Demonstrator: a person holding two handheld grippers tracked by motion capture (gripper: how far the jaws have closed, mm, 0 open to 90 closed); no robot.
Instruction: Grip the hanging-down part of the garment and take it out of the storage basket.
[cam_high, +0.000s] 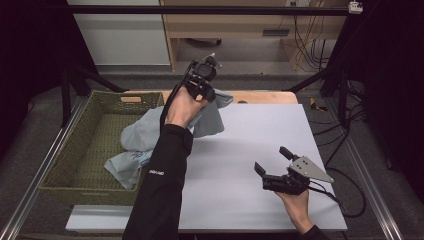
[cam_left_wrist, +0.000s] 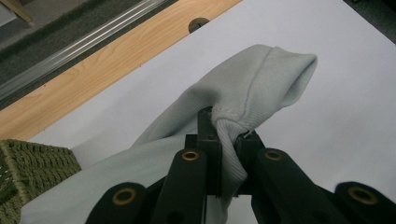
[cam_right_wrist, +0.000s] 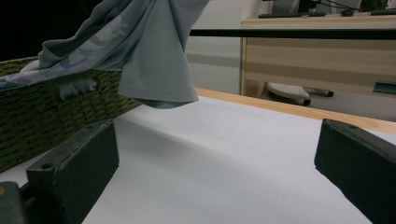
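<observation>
One grey garment (cam_high: 150, 137), one woven basket (cam_high: 85, 150), two hand-held grippers.

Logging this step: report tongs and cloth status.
Left tongs shut on grey garment, lifted, tail in green basket. Right tongs open, low over white tabletop. Nothing in the way.

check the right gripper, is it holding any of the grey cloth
No: in the high view the right gripper hovers with its jaws wide apart over the bare white mat, away from the grey cloth.
</observation>
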